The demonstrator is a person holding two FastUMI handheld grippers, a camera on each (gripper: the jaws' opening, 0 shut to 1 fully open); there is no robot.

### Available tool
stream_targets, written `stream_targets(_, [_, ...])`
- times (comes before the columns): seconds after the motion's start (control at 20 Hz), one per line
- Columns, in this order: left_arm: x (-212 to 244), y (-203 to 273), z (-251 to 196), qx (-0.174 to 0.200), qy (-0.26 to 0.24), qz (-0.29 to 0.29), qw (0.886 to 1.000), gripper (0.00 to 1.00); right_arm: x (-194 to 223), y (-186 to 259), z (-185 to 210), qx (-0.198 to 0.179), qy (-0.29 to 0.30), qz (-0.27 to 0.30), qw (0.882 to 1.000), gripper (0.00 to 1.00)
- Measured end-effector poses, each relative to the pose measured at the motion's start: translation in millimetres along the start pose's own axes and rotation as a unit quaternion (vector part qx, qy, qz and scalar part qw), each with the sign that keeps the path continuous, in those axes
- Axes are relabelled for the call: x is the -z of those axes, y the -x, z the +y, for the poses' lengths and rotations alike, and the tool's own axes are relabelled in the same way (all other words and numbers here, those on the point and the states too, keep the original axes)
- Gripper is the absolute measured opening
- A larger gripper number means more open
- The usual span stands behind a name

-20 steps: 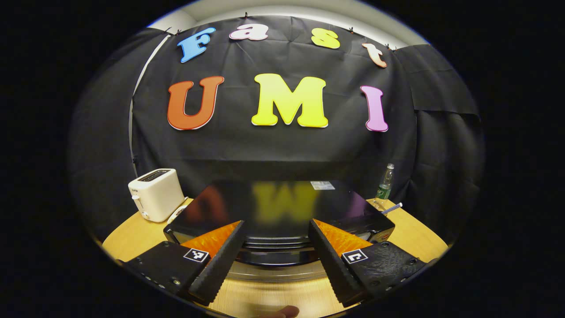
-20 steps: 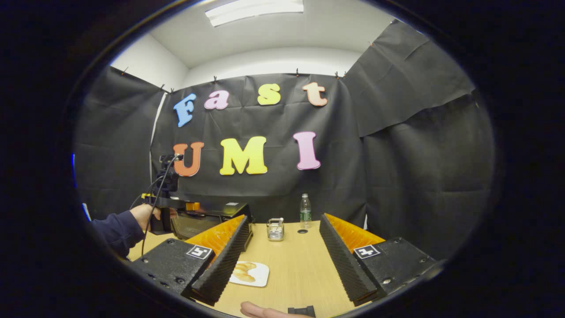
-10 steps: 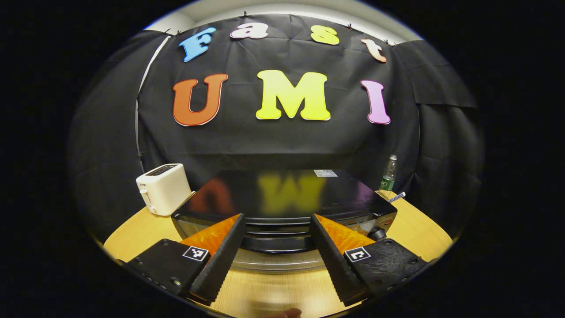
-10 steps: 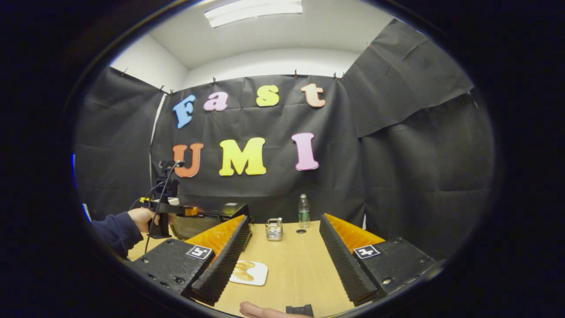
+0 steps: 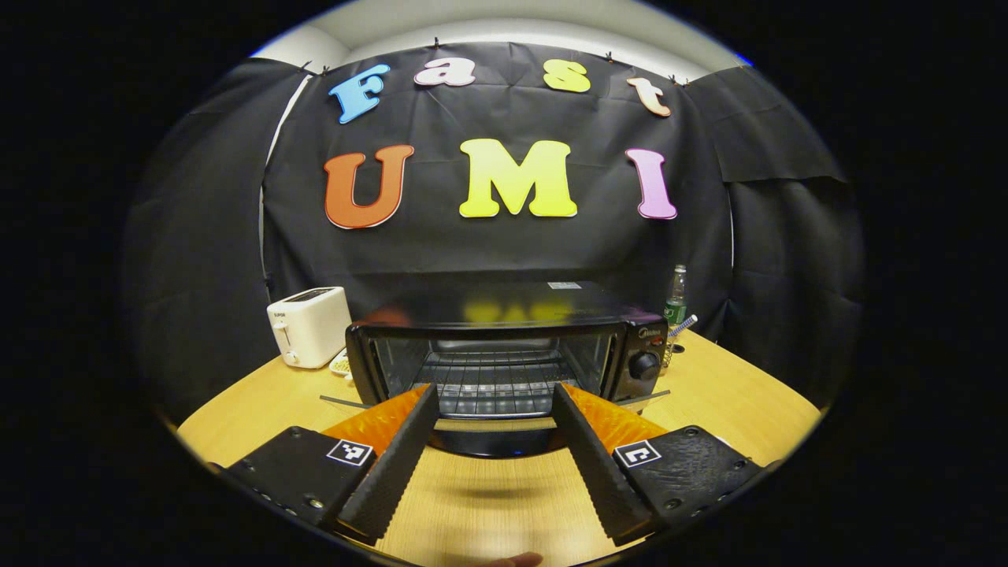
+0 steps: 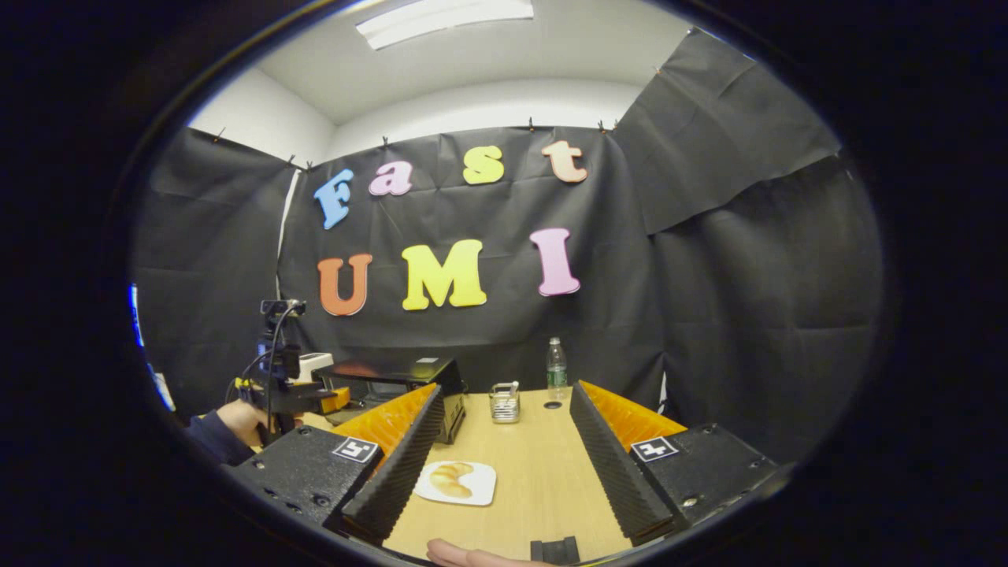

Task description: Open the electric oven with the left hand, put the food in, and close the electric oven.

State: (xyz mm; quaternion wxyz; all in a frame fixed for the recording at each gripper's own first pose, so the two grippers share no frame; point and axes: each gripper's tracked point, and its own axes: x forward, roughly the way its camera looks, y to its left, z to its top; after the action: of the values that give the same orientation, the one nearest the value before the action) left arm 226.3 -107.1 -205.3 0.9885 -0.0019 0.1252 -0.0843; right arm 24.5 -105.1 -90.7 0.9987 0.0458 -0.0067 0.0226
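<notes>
Black oven (image 5: 504,346), door down, faces the open left tool (image 5: 492,465); right tool (image 6: 504,465) open; labels unreadable.

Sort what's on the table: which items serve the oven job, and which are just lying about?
For the job:
- electric oven, door already down
- pastry on its white plate
- left gripper, open
- right gripper, open

Lying about:
- white toaster
- water bottle
- small metal holder
</notes>
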Motion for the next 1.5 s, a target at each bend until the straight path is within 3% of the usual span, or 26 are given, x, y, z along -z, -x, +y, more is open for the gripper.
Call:
stream_targets(0.5, [58, 33, -2, 0.002, 0.004, 0.003, 1.0, 0.96, 21, -14, 19, -0.007, 0.012, 0.028, 0.999, 1.0])
stream_targets(0.7, [116, 27, 4, 0.002, 0.045, 0.097, 0.994, 0.95, 35, -20, 23, -0.01, 0.023, 0.042, 0.999, 1.0])
stream_targets(0.8, [124, 30, 5, 0.004, 0.054, 0.105, 0.993, 0.95, 44, -27, 26, -0.013, 0.032, 0.052, 0.998, 1.0])
stream_targets(1.15, [94, 49, 13, 0.025, 0.08, 0.073, 0.994, 0.93, 105, -62, 45, -0.039, 0.031, 0.127, 0.991, 0.99])
stream_targets(1.5, [8, 130, 53, -0.006, 0.089, -0.018, 0.996, 0.93, 179, -107, 71, -0.08, 0.036, 0.201, 0.976, 0.97])
